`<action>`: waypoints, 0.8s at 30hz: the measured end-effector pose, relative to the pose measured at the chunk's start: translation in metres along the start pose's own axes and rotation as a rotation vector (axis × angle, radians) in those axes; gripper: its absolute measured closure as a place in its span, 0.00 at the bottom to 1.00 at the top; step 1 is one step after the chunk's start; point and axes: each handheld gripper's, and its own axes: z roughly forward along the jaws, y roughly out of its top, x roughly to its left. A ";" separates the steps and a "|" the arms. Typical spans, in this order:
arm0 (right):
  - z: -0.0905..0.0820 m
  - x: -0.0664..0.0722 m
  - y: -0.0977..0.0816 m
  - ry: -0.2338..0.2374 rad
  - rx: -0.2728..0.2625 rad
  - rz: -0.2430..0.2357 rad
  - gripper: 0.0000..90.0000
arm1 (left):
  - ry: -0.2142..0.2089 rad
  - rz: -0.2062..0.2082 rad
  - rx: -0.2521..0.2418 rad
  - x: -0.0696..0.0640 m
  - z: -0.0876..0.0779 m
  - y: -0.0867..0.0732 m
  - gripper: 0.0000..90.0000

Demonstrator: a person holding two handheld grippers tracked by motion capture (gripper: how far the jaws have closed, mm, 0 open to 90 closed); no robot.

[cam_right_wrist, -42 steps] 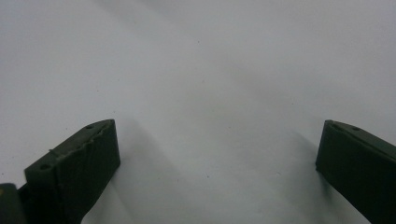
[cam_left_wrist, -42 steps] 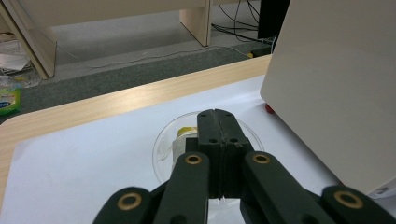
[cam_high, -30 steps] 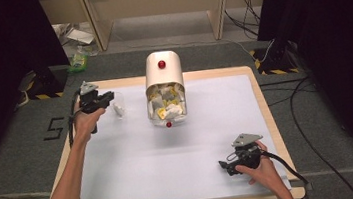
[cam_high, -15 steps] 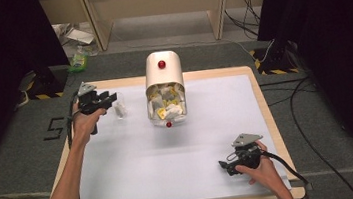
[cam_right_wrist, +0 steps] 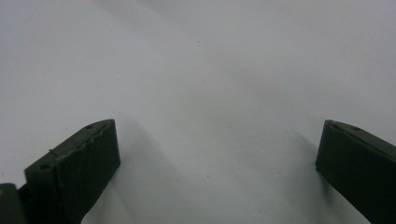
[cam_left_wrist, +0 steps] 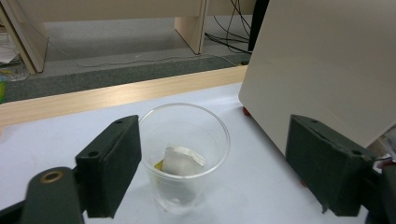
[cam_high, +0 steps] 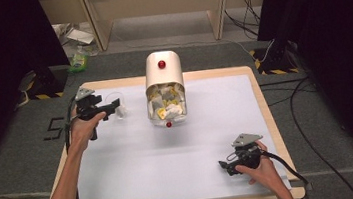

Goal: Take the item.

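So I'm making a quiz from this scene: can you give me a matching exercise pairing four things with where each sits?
1. clear plastic cup
2. cream round-topped dispenser
3. right gripper
4. folded tea bag

a. table's far middle
b. inside the cup
c. between the left gripper's open jaws
d. table's near right corner

Pairs: 1-c, 2-a, 3-d, 4-b

A single large dark figure, reading as a "5", is marked on the grey floor [cam_high: 24, 147] just left of the worktop [cam_high: 260, 100], seen from above. Nothing else can be read in any view.
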 end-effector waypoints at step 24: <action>0.000 0.000 0.000 -0.001 0.000 -0.002 0.00 | -0.033 0.028 -0.012 -0.023 -0.029 -0.023 0.17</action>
